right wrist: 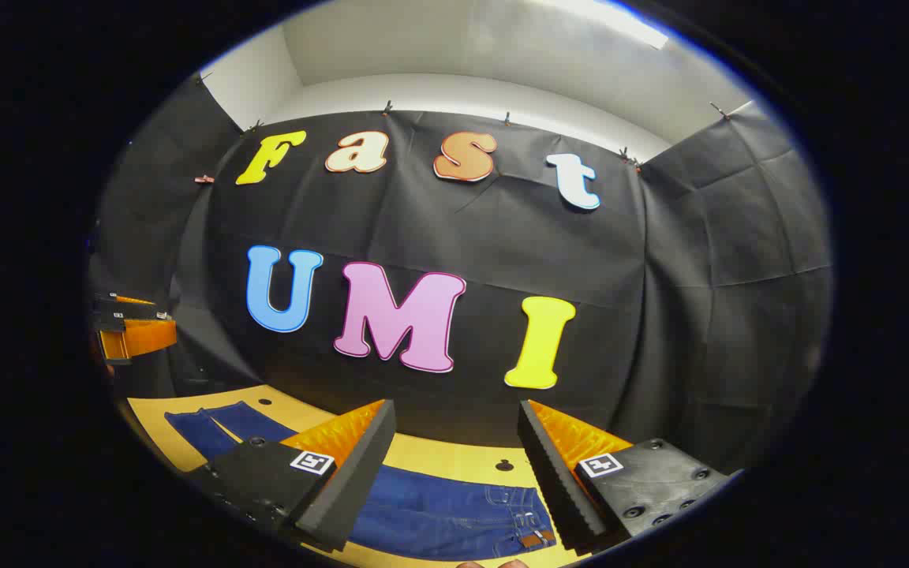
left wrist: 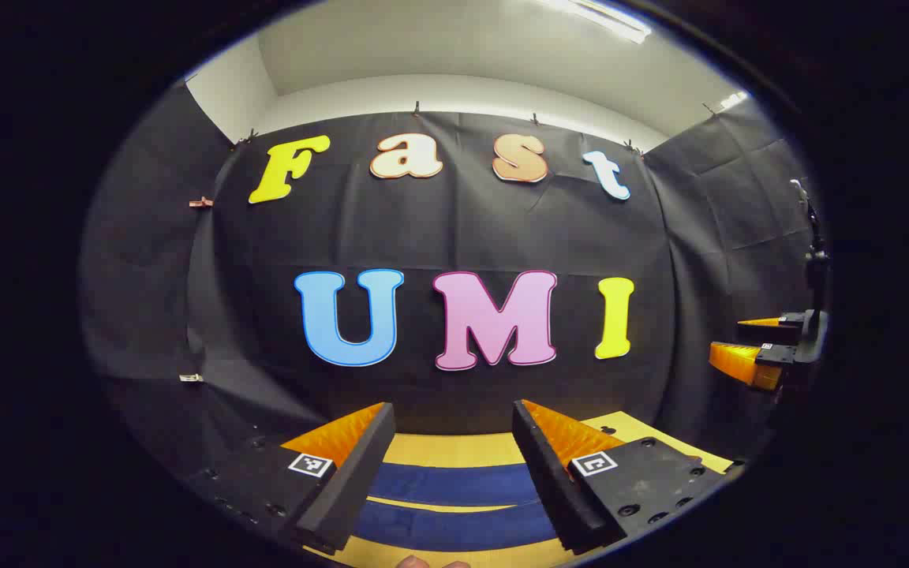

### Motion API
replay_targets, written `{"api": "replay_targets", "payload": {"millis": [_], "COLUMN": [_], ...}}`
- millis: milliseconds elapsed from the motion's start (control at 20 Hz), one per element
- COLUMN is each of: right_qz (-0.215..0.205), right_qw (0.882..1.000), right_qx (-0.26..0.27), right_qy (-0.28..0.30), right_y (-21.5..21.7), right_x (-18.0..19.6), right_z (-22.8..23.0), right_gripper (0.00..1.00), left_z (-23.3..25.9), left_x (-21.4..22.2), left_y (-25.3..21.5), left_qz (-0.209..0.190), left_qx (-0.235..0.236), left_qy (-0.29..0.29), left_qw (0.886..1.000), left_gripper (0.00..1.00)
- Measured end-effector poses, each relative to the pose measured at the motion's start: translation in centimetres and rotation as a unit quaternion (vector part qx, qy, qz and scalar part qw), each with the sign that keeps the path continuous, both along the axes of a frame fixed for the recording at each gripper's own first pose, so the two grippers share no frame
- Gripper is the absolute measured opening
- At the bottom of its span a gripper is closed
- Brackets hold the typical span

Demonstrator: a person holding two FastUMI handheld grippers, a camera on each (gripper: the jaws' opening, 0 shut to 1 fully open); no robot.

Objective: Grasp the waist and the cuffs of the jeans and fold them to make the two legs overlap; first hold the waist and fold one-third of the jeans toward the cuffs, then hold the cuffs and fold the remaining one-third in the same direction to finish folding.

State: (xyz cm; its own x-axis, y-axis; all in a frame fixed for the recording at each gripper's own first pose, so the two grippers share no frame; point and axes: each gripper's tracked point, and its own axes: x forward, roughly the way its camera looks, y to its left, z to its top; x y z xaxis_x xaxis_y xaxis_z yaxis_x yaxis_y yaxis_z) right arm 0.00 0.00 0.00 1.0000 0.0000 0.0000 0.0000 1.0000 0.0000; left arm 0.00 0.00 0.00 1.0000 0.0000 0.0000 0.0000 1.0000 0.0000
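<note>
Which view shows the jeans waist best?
The right gripper view: the jeans lie flat on the table, with waistband, belt loops and leather patch visible between its fingers. The left gripper view shows two plain blue leg strips, no waist.

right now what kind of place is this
Likely a small recording booth, not a home: black cloth walls clipped up on three sides, a bare tabletop with jeans laid flat, and a ceiling strip light.

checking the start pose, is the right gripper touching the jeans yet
Apart. The right gripper view shows the right gripper open above the jeans, fingers framing the wall.
</note>
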Motion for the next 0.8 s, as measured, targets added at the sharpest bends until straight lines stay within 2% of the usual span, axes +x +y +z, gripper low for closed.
{"api": "replay_targets", "payload": {"millis": [100,250,500,600,800], "right_qz": [0.014,0.032,0.006,-0.01,-0.032], "right_qw": [1.0,0.999,0.999,0.998,0.998], "right_qx": [-0.003,-0.015,-0.045,-0.052,-0.058], "right_qy": [-0.007,0.019,0.009,0.014,0.008], "right_y": [0.0,0.4,-0.9,-1.1,-0.2], "right_x": [1.4,3.2,3.4,3.4,3.7], "right_z": [-0.9,-3.3,-2.8,-2.5,-1.3], "right_gripper": [0.96,0.96,0.94,0.98,0.94], "left_z": [-1.7,-3.0,-3.2,-3.4,-1.6], "left_x": [0.3,1.1,3.7,5.0,5.9], "left_y": [1.1,1.1,2.5,3.5,6.1], "left_qz": [0.031,0.042,0.024,0.015,0.004], "left_qx": [-0.002,-0.027,-0.015,-0.012,-0.003], "left_qy": [0.024,0.036,0.038,0.043,0.024], "left_qw": [0.999,0.998,0.999,0.999,1.0], "left_gripper": [0.94,0.94,0.94,0.94,0.94]}}
